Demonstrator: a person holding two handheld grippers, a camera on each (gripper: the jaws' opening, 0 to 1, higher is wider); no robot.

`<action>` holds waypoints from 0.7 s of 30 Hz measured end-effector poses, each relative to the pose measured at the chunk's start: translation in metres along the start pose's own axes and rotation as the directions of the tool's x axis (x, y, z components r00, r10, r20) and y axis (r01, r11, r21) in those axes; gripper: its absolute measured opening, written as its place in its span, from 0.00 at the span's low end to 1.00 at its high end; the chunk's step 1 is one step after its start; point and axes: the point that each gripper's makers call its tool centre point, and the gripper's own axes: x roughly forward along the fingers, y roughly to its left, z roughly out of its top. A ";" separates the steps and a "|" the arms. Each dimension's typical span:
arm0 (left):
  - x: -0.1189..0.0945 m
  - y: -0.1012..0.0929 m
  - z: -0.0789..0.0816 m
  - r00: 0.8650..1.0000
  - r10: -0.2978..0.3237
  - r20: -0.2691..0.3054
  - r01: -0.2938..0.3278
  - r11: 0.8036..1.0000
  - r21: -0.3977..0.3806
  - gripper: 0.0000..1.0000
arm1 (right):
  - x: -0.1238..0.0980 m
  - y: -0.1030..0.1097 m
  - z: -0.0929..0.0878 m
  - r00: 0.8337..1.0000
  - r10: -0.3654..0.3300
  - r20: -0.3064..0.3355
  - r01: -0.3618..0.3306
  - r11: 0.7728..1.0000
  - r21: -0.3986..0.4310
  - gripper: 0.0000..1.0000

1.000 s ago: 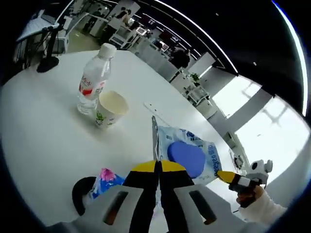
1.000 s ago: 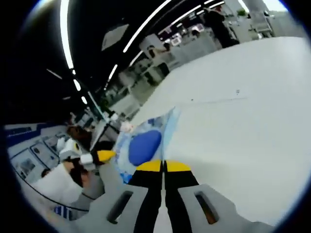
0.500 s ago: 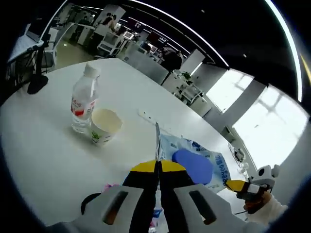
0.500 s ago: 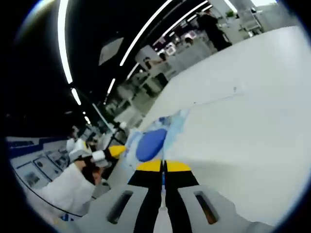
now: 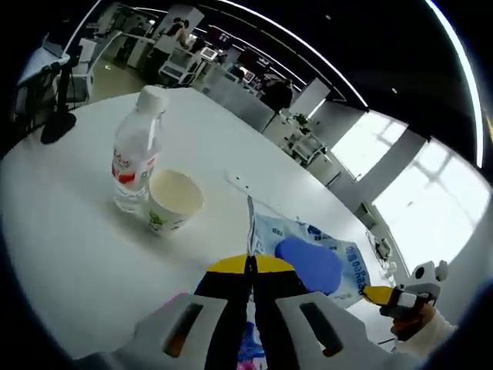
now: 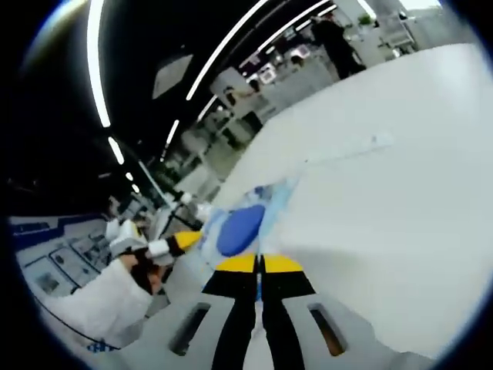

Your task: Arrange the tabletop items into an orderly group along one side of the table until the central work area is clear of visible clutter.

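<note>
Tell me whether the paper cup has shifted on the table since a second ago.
No. The paper cup stands against the water bottle, touching its base on the same side as before. The pair's shift in the left gripper view comes from camera movement.

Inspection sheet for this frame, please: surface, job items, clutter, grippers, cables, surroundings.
Surface: white table, mostly bare.
Job's things: water bottle upright, paper cup right beside it; blue-and-white packet held between both grippers.
Clutter: pink and blue wrapper partly hidden behind the left gripper; small white strip lying flat.
Grippers: left gripper shut on the packet's edge; right gripper shut on the packet too.
Cables: nothing seen.
Surroundings: open office with desks, ceiling light strips, windows; black stand at the table's far edge.
</note>
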 end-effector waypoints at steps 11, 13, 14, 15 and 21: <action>0.034 0.024 -0.005 0.998 0.062 -0.019 -0.062 0.998 0.017 0.00 | 0.034 -0.028 -0.008 0.997 -0.047 -0.056 0.048 0.999 0.014 0.00; 0.036 0.028 -0.005 0.998 0.064 -0.014 -0.064 0.998 0.017 0.00 | 0.039 -0.031 -0.010 0.996 -0.057 -0.069 0.057 0.998 0.006 0.00; 0.039 0.032 -0.005 0.998 0.069 -0.013 -0.069 0.998 0.009 0.00 | 0.041 -0.032 -0.011 0.996 -0.057 -0.072 0.058 0.998 0.007 0.00; 0.042 0.038 -0.007 0.997 0.080 -0.021 -0.080 0.997 -0.003 0.00 | 0.044 -0.033 -0.012 0.995 -0.054 -0.079 0.055 0.998 0.010 0.00; 0.056 0.056 -0.012 0.994 0.102 -0.046 -0.103 0.994 -0.024 0.00 | 0.060 -0.044 -0.026 0.989 -0.060 -0.134 0.060 0.998 -0.005 0.00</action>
